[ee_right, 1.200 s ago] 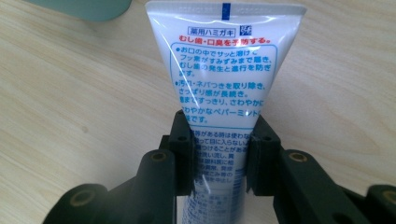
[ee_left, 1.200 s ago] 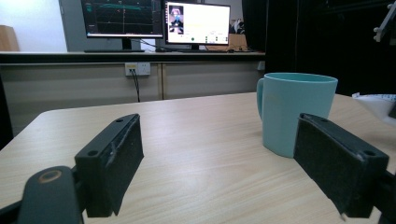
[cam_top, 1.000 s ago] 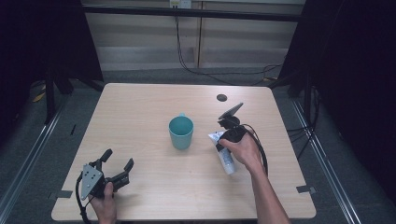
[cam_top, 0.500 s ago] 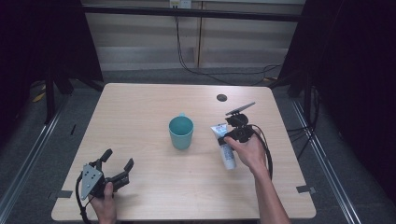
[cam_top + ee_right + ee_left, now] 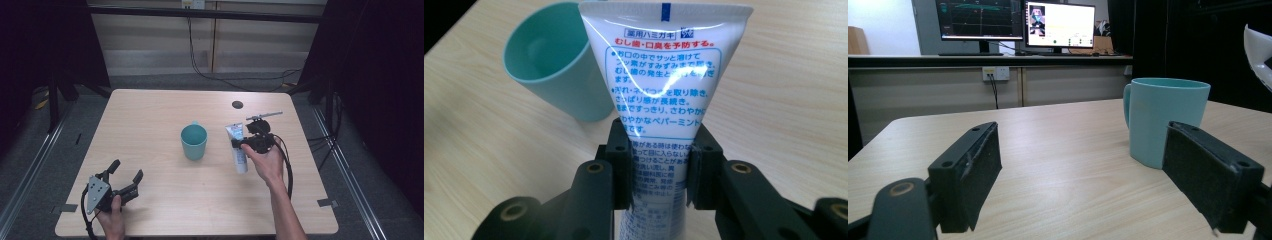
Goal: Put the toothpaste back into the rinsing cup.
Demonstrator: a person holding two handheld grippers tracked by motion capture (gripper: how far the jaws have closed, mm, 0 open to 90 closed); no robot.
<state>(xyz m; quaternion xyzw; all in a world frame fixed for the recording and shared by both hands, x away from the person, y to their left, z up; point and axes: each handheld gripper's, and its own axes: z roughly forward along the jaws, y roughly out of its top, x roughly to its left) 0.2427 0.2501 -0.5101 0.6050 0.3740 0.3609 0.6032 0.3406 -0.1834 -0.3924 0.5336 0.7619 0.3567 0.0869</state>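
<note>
We've got the right hand-held gripper (image 5: 658, 170) clamped mid-tube on the toothpaste (image 5: 664, 95) at centre-right, beside the cup (image 5: 194, 141), probably to drop it in; left hand-held gripper (image 5: 123, 176) idles wide at lower left of the counter (image 5: 150, 115).

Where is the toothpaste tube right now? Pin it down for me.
In the high view the toothpaste tube is right of table centre, clamped in the right gripper, just right of the teal cup and apart from it.

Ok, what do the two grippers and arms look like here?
Both grippers are black. The left gripper carries a grey three-cornered plate and has flat rectangular fingers with screw holes. A black cable trails from the right gripper. Forearms are bare, no sleeves.
</note>
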